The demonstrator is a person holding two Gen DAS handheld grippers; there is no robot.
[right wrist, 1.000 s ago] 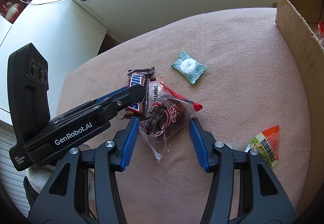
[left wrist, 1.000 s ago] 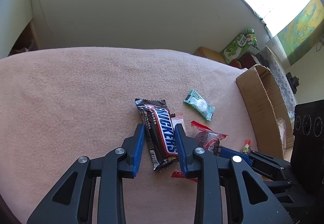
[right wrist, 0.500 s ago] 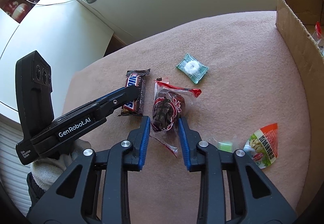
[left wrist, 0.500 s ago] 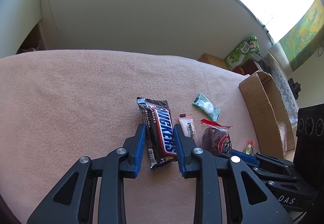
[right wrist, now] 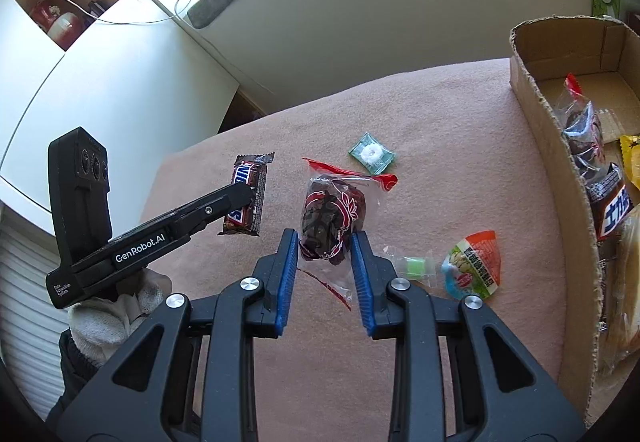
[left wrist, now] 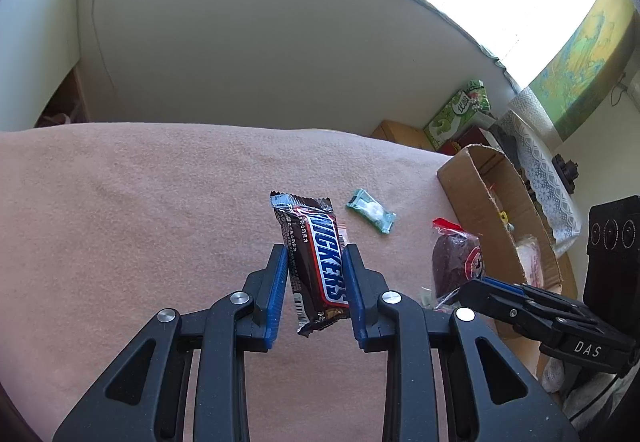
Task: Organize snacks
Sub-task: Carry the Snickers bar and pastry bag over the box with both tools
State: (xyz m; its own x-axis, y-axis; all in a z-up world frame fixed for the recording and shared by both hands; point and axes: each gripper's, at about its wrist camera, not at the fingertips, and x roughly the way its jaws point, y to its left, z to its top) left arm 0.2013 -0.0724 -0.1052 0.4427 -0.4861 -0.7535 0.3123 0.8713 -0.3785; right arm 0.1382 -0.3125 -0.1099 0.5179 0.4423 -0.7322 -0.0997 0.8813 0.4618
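Note:
My left gripper (left wrist: 315, 256) is shut on a brown Snickers bar (left wrist: 316, 262), which hangs lifted above the pink cloth (left wrist: 140, 222). My right gripper (right wrist: 325, 238) is shut on a clear packet of dark red dried fruit (right wrist: 330, 218), also raised off the cloth. In the right wrist view the Snickers bar (right wrist: 248, 198) shows in the left gripper at the left. A cardboard box (right wrist: 560, 178) at the right holds several snacks. On the cloth lie a green mint packet (right wrist: 372, 154), a small green candy (right wrist: 414, 266) and an orange-green snack pack (right wrist: 474, 264).
A white wall rises behind the cloth's far edge. A white cabinet (right wrist: 100, 90) stands at the left in the right wrist view. Boxes and a green carton (left wrist: 460, 114) sit beyond the cardboard box (left wrist: 496, 218). A gloved hand (right wrist: 112, 318) holds the left gripper.
The right gripper's jaws closed on the dried fruit packet and lifted it. The left gripper rose with the Snickers bar, which now hangs clear of the cloth.

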